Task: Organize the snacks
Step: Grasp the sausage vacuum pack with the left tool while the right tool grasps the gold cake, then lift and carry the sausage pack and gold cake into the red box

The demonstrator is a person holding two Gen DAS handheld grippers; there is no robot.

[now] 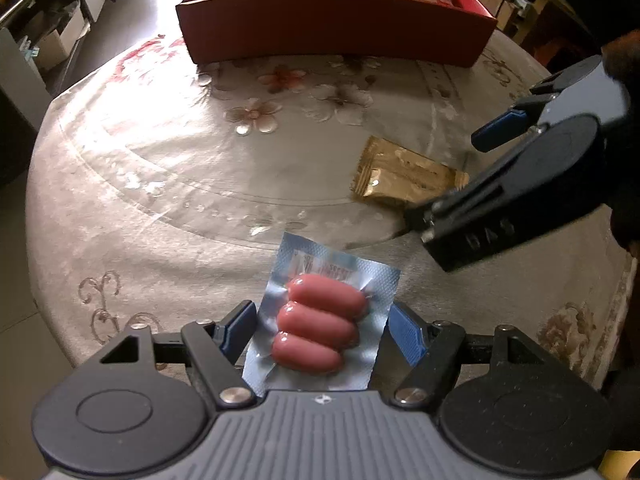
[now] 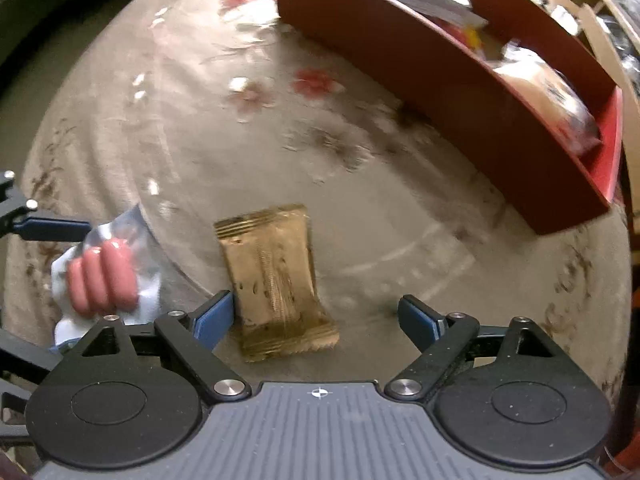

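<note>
A clear pack of three pink sausages (image 1: 318, 322) lies on the flowered tablecloth between the fingers of my left gripper (image 1: 320, 330), which is open around it. The pack also shows in the right wrist view (image 2: 106, 276). A gold snack packet (image 2: 276, 280) lies flat on the table, partly between the fingers of my right gripper (image 2: 324, 316), which is open; its left finger (image 2: 214, 316) is beside the packet's edge. The packet (image 1: 404, 174) and my right gripper (image 1: 476, 180) also show in the left wrist view.
A red divided tray (image 1: 332, 20) stands at the back of the round table with white and wrapped snack packs in it; it also shows in the right wrist view (image 2: 460, 92). Furniture and boxes stand beyond the table edges.
</note>
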